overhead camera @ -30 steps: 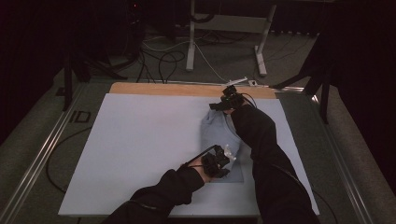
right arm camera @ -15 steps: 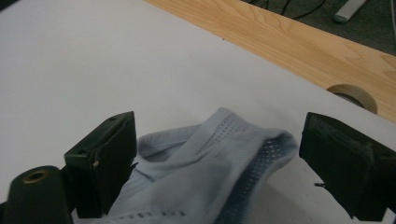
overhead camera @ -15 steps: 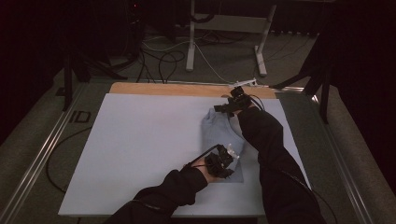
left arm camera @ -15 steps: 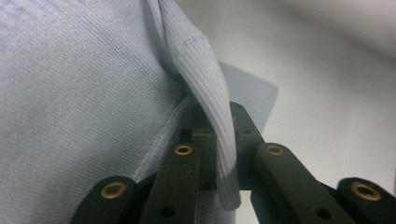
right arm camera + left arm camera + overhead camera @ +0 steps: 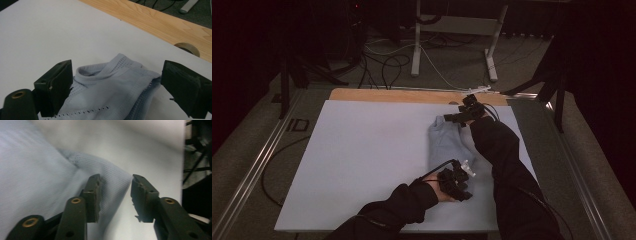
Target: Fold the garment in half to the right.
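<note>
Pale grey ribbed knit garment [image 5: 447, 142], folded, on white sheet [image 5: 362, 160]. Left gripper [image 5: 462, 181] jaws just opening, cloth unpinched; right gripper [image 5: 458, 118] jaws wide apart over collar. Wood strip [image 5: 387, 95] beyond.

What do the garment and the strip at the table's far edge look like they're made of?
Garment: pale blue knit fabric, probably a stretchy jersey, with ribbed hems and rows of tiny perforations; matte.
Strip: light wood or a wood-look laminate, showing grain lines and a smooth finish.

garment [image 5: 447, 142] partly hidden under right sleeve [image 5: 499, 150], its near end cut off in right gripper view
</note>
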Demonstrator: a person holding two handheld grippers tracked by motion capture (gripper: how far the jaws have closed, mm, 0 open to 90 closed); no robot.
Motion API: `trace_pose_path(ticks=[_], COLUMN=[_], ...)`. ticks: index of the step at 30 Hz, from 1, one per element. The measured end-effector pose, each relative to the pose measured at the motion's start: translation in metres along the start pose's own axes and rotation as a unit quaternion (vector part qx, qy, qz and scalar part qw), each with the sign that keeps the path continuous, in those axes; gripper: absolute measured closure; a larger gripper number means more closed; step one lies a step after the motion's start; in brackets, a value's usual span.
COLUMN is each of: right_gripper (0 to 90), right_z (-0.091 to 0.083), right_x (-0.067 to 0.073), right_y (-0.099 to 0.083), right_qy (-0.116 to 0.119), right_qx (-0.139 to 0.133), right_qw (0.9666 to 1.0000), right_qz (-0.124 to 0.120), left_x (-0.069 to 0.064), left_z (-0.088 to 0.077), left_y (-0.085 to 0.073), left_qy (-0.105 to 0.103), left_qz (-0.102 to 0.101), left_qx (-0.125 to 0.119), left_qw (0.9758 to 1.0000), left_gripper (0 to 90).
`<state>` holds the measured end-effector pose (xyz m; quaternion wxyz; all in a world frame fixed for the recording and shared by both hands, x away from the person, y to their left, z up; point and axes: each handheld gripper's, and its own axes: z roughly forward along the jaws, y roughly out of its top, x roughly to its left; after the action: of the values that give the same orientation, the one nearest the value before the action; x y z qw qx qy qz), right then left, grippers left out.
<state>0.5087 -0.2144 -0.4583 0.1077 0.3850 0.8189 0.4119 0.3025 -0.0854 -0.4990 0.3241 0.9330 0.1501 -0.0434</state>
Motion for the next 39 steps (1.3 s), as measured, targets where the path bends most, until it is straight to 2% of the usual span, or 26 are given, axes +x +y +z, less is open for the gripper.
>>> trace_pose_path(ticks=[3, 5, 10, 11, 14, 25, 28, 32, 39], right_gripper=[10.9, 10.9, 10.6, 10.6, 10.6, 10.6, 10.6, 10.6, 10.5], right_z=[0.000, -0.001, 0.000, 0.000, 0.000, -0.004, -0.005, -0.008, -0.009], right_x=[0.001, 0.002, 0.004, 0.004, 0.005, 0.009, 0.009, 0.010, 0.012], right_y=[0.000, 0.000, -0.001, -0.001, -0.003, -0.007, -0.009, -0.010, -0.014], right_qy=[0.000, 0.001, 0.003, 0.004, -0.001, -0.002, 0.000, -0.001, 0.002], right_qx=[0.001, -0.002, 0.001, 0.001, 0.004, -0.002, -0.004, -0.008, -0.006], right_qw=[1.0000, 1.0000, 1.0000, 1.0000, 0.9999, 0.9998, 0.9999, 0.9998, 0.9999], right_qz=[-0.002, -0.002, -0.008, -0.007, -0.012, -0.017, -0.015, -0.016, -0.015], left_x=[-0.002, -0.001, -0.002, -0.001, 0.001, 0.020, 0.024, 0.030, 0.040], left_z=[-0.002, -0.005, -0.015, -0.021, -0.031, -0.066, -0.073, -0.084, -0.106], left_y=[0.001, 0.001, 0.001, 0.000, -0.002, -0.024, -0.031, -0.042, -0.060], left_qy=[0.004, 0.000, 0.001, 0.005, 0.011, 0.030, 0.033, 0.050, 0.062], left_qz=[0.012, 0.008, 0.015, 0.015, 0.018, -0.003, -0.021, -0.039, -0.051], left_qx=[-0.003, -0.009, -0.021, -0.032, -0.043, -0.085, -0.081, -0.086, -0.109], left_qw=[0.9999, 0.9999, 0.9997, 0.9994, 0.9989, 0.9959, 0.9959, 0.9942, 0.9908], left_gripper=[57.7, 56.9, 53.9, 53.9, 49.8, 40.7, 36.1, 28.2, 15.1])
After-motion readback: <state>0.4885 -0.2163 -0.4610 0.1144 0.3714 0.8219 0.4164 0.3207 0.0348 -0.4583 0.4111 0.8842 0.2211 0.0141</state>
